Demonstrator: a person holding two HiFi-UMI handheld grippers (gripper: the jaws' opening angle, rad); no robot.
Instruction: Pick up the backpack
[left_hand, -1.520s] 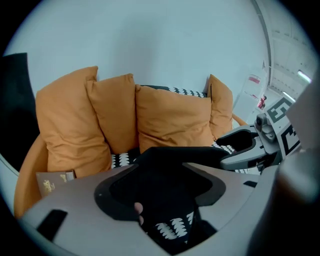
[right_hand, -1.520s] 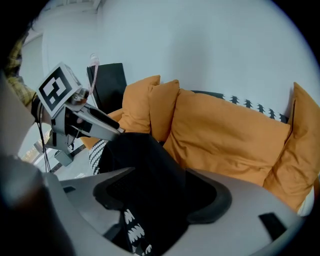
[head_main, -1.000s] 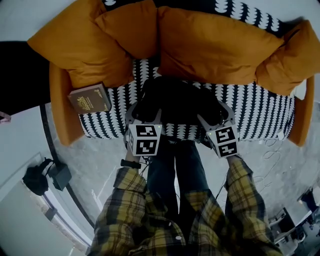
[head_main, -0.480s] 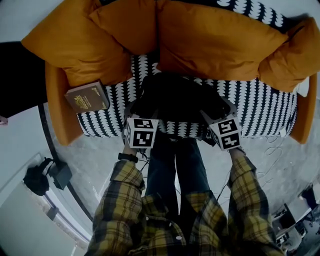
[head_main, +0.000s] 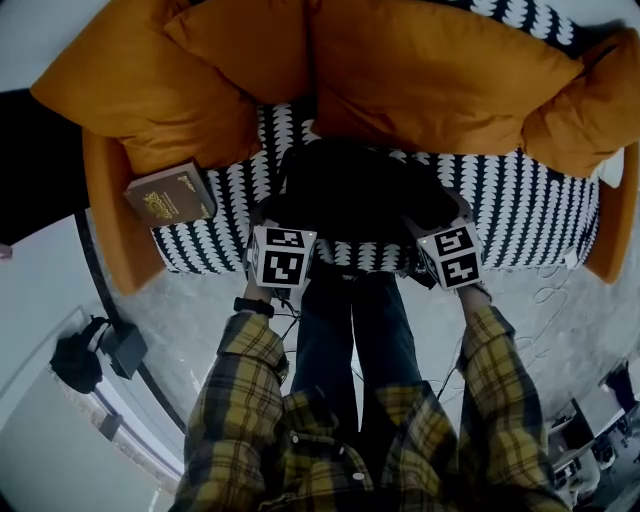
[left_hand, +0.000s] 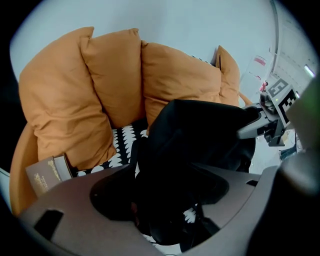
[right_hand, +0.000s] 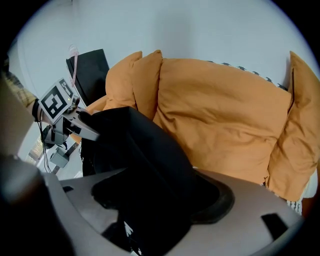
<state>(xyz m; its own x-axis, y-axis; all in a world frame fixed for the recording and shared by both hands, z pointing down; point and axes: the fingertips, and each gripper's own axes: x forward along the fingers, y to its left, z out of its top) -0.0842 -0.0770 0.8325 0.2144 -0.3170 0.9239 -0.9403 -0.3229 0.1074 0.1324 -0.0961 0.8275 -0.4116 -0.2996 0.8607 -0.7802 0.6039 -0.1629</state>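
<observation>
Left tongs (head_main: 285, 222), right tongs (head_main: 437, 222) — gripping backpack (head_main: 355, 190).

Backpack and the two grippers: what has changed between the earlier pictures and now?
The left gripper and the right gripper have moved a little away from the person, toward the orange cushions, and the backpack has gone with them. Nothing was taken hold of or let go: both stay shut on the backpack. The book stays on the sofa seat, at the left.

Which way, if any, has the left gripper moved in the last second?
Yes. The left gripper has moved up the head view, farther over the sofa seat toward the cushions, shut on the backpack.
</observation>
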